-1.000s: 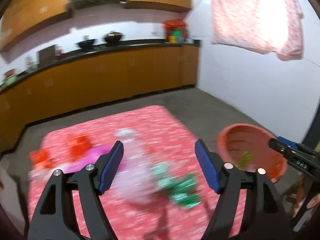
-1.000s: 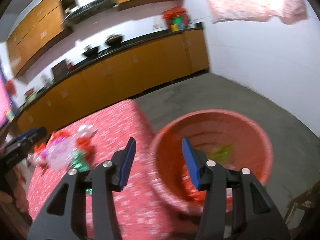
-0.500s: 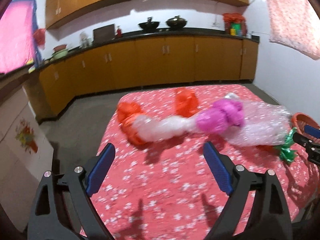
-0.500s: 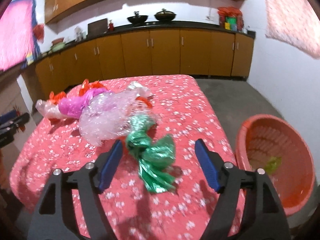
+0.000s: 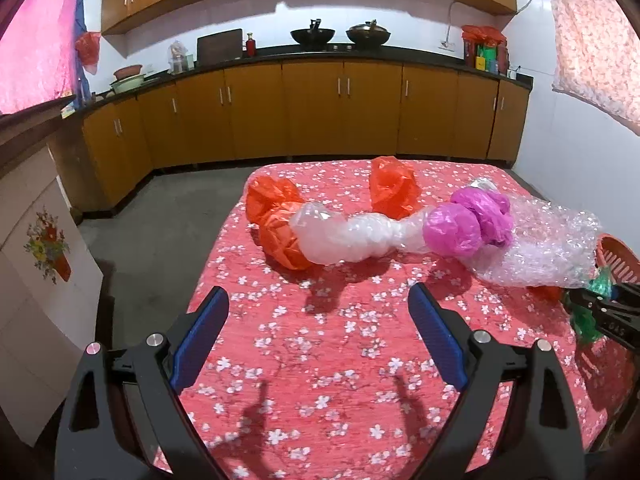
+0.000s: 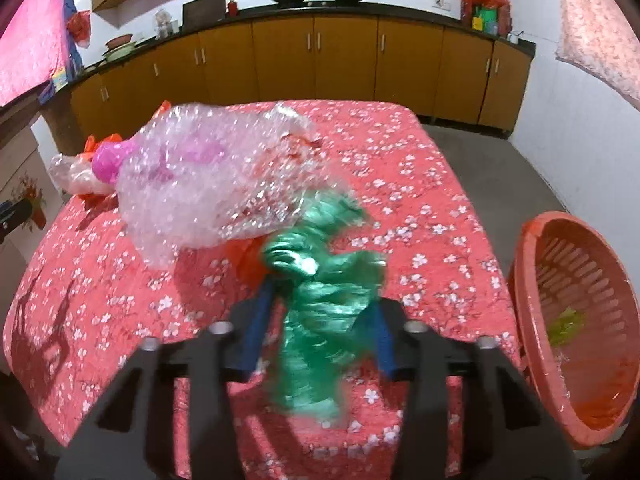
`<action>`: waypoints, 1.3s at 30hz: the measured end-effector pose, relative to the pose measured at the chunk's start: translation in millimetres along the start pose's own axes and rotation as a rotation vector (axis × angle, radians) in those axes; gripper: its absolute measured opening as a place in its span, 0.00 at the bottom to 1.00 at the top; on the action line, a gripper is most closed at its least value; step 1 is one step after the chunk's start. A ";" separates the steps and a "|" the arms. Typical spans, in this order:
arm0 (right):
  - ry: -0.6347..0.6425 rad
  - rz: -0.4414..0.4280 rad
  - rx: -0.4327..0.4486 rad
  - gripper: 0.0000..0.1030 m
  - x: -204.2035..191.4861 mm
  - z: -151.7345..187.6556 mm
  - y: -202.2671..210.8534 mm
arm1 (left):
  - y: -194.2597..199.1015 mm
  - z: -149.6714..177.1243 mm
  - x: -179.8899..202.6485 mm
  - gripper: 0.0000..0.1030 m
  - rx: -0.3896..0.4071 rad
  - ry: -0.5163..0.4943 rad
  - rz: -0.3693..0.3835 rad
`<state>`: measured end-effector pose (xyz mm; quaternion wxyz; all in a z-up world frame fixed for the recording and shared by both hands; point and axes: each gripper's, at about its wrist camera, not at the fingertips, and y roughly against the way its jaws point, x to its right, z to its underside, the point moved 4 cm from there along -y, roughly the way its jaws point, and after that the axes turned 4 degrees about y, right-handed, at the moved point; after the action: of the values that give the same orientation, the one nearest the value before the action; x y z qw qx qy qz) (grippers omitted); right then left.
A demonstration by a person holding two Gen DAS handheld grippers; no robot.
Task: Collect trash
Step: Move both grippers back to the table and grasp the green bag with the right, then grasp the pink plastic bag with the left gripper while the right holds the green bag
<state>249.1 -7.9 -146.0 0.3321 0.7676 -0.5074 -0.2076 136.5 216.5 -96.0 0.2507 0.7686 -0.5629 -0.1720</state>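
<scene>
A green foil wrapper (image 6: 320, 304) lies on the red flowered tablecloth (image 6: 420, 184), between the blue pads of my right gripper (image 6: 320, 312), which straddles it with jaws apart. Bubble wrap (image 6: 208, 184) lies just beyond it, with a magenta bag (image 5: 468, 224), a clear bag (image 5: 344, 236) and orange bags (image 5: 276, 220) in a row across the table. My left gripper (image 5: 316, 340) is open and empty, hovering over the near tablecloth (image 5: 320, 360), short of the bags. The right gripper shows at the left wrist view's right edge (image 5: 600, 312).
An orange slotted basket (image 6: 576, 320) stands off the table's right side with some scraps inside. Wooden kitchen cabinets (image 5: 320, 112) run along the far wall. A white panel with a flower print (image 5: 36, 280) stands left of the table.
Both grippers swung from the basket side back to the table. The right gripper moved forward onto the green wrapper, which now sits between its pads. The left gripper stays open.
</scene>
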 end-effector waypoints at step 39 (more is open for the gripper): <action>-0.211 0.066 0.026 0.23 87.1 24.0 43.5 | -102.0 -36.0 145.2 0.57 -0.176 -0.104 0.183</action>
<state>240.2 -106.3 -129.7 0.2736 0.7284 -0.5673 -0.2695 280.3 109.7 -123.1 0.3022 0.6792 -0.6255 -0.2367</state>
